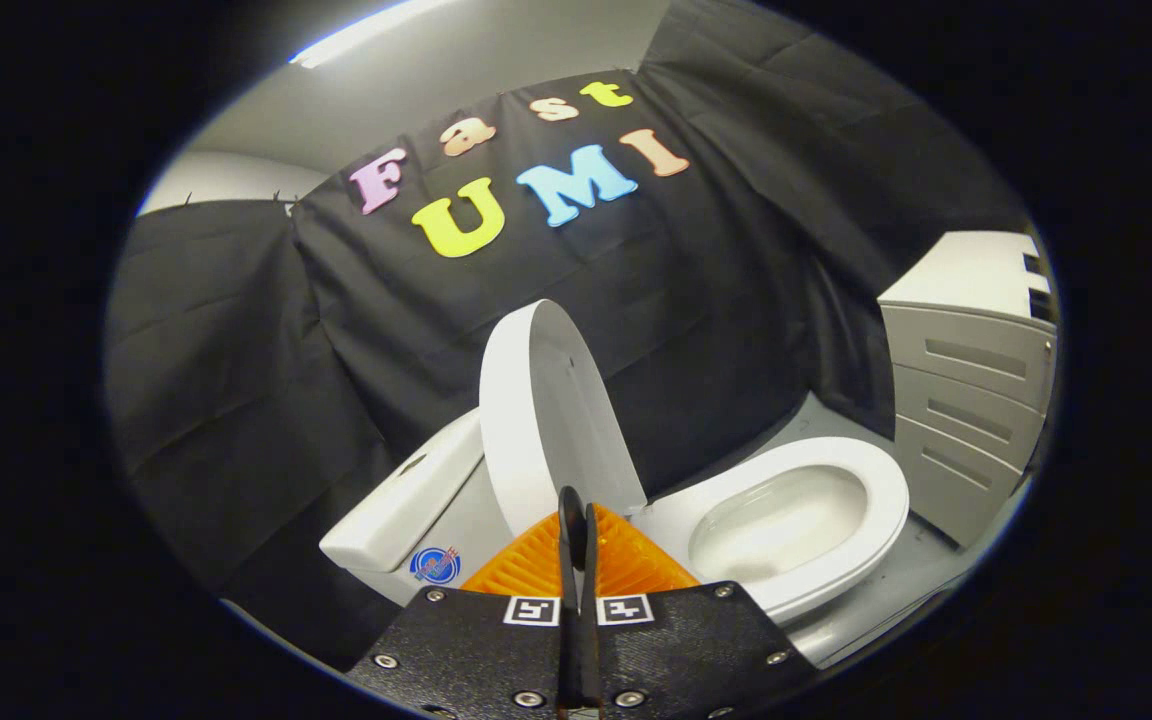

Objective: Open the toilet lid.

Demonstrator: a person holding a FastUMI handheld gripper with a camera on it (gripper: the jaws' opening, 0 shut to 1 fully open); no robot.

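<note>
A white toilet stands ahead of me against the black cloth wall. Its lid (546, 410) is raised, standing nearly upright beside the cistern (406, 500). The seat (836, 470) lies down around the bare bowl (776, 520) to the right of the lid. My gripper (577, 515) is just in front of the lid's lower edge. Its two fingers are pressed together with nothing between them, and they touch neither lid nor seat as far as I can see.
A grey drawer cabinet (971, 400) stands to the right of the toilet, close to the bowl's front. Black cloth (236, 380) hangs behind and to the left. Pale floor (916, 570) shows around the bowl.
</note>
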